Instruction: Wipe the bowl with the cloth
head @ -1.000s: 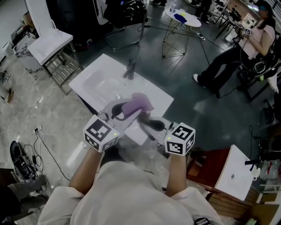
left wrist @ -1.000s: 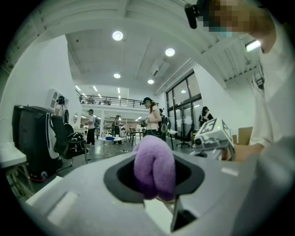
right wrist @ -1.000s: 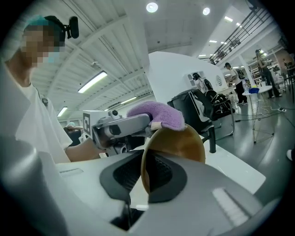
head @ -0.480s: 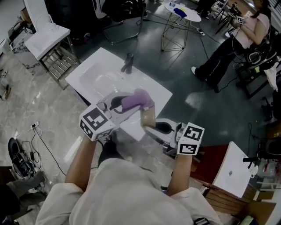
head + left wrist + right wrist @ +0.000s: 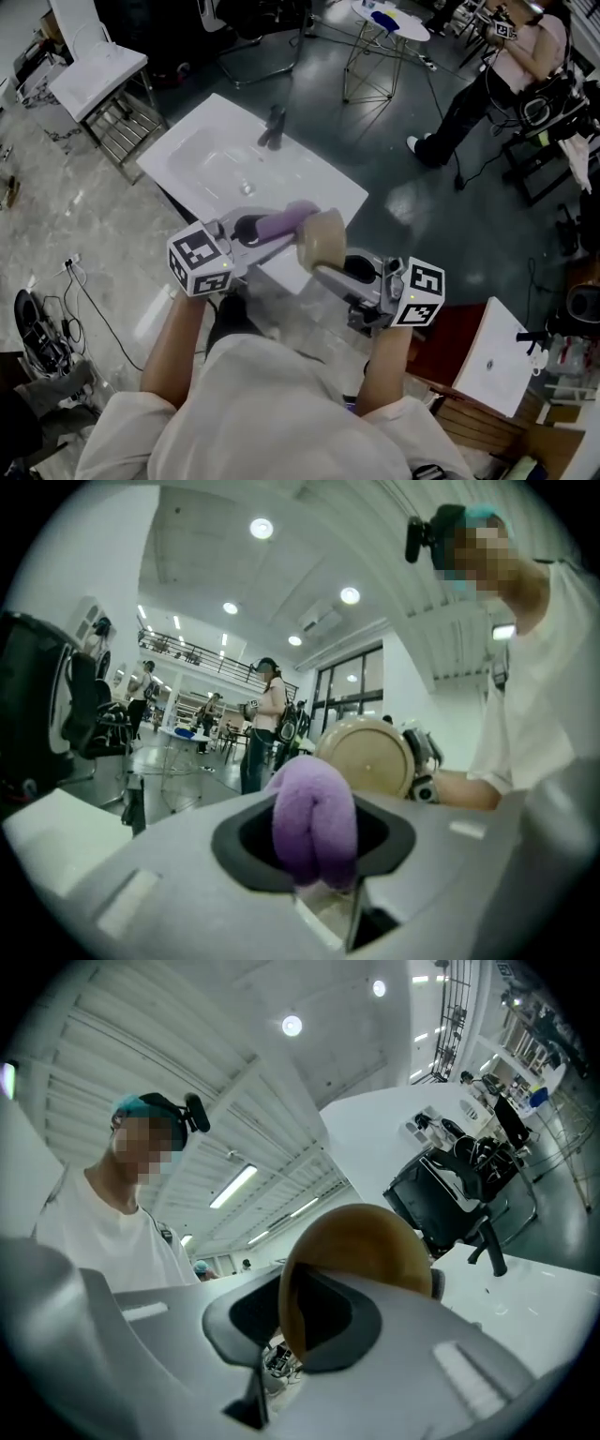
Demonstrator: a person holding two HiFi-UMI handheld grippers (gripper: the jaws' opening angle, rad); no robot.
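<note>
Cloth (image 5: 292,216), purple and folded into a wad, sits pinched between the closed jaws of the left gripper (image 5: 277,228), so a soft bulge pokes out past them, ready to rub. Just to its right the tan bowl (image 5: 321,239) hangs in the air above the near edge of the white basin (image 5: 202,159), tipped on its side toward the cloth; whether they touch I cannot tell. The right gripper (image 5: 326,270) pinches the bowl's rim, its jaws just eased slightly wider around it, likely steadying it for wiping

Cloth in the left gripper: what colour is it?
The cloth is purple, clearest in the left gripper view.
</note>
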